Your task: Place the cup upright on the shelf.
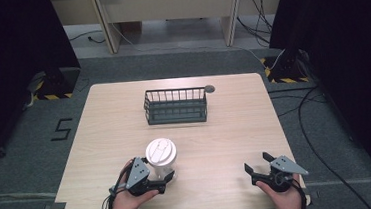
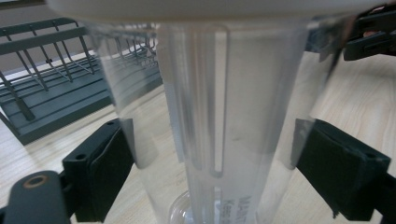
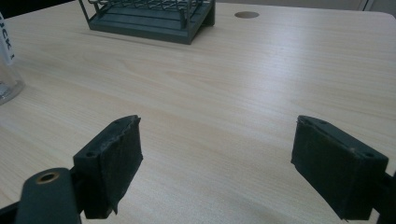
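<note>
Gripping clear cup [image 1: 161,159] low, left claw [image 1: 165,180] level at table; right claw [image 1: 259,165] released, resting apart.

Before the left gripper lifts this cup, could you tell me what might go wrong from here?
1. The left gripper has its jaws low on the clear cup, far below the white lid; the tall cup may tip when lifted.
2. The smooth wall could slip between the pads.
3. The basket has raised wire sides; a low carry might catch them.
</note>
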